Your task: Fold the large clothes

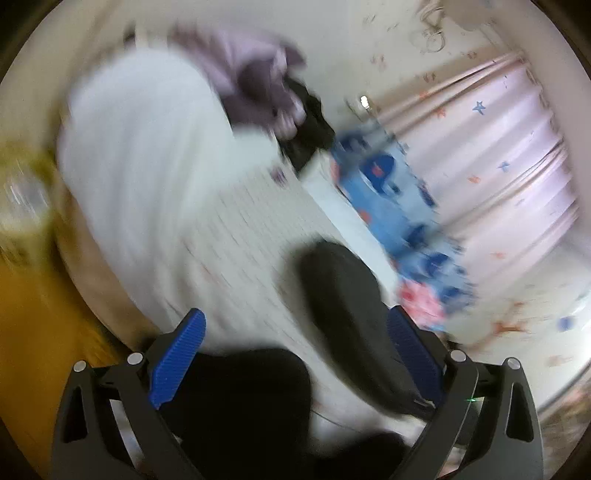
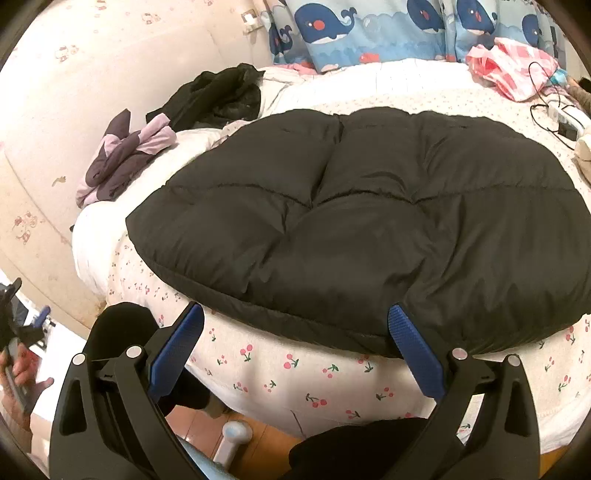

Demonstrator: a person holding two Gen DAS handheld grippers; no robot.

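Lying spread across the bed (image 2: 295, 373), the black puffer jacket (image 2: 369, 221) fills the middle of the right wrist view, seemingly laid flat so its edges can be reached for folding. At nine o'clock of it sits a crumpled purple garment (image 2: 122, 158), and at eleven o'clock a black heap (image 2: 218, 96), probably set aside to wait. Whale-print pillows (image 2: 369, 33) stand at twelve o'clock. The right gripper (image 2: 295, 343) hangs released at the jacket's six o'clock hem, holding nothing. The left gripper (image 1: 295, 354), in a badly blurred view, is likewise spread and empty.
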